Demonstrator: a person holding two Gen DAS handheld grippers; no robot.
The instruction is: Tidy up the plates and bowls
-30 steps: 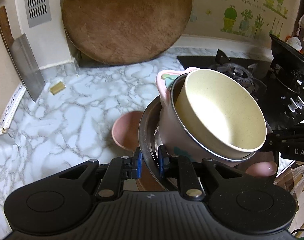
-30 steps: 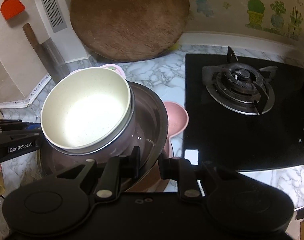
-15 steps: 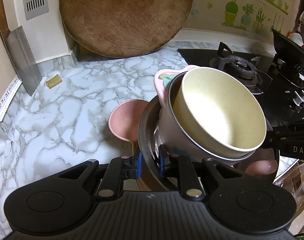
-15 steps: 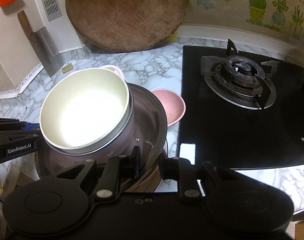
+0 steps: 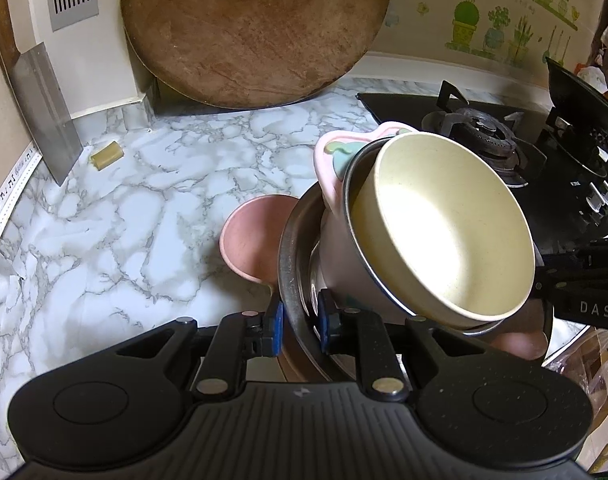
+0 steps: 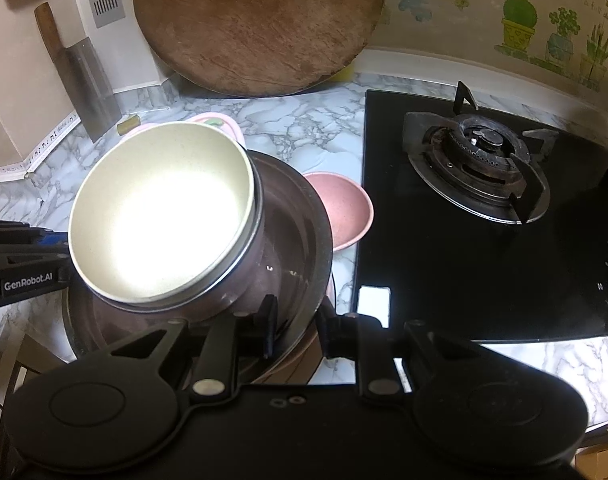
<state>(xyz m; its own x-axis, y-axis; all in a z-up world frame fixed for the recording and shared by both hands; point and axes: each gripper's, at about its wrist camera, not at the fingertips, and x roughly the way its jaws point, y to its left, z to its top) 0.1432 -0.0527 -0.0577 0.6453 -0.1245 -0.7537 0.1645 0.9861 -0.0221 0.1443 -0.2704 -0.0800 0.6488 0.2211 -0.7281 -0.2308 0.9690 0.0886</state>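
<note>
Tools — left tool (image 5: 300, 326) and right tool (image 6: 294, 330) — each clamp one steel basin's (image 6: 304, 216) rim, one cream bowl (image 6: 160, 216) inside.

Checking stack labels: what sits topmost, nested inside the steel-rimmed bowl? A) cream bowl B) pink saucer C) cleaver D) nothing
A: the cream bowl sits nested inside the steel-rimmed bowl, both in the wide metal basin; the pink saucer lies apart on the marble counter, and the cleaver leans on the wall.
</note>
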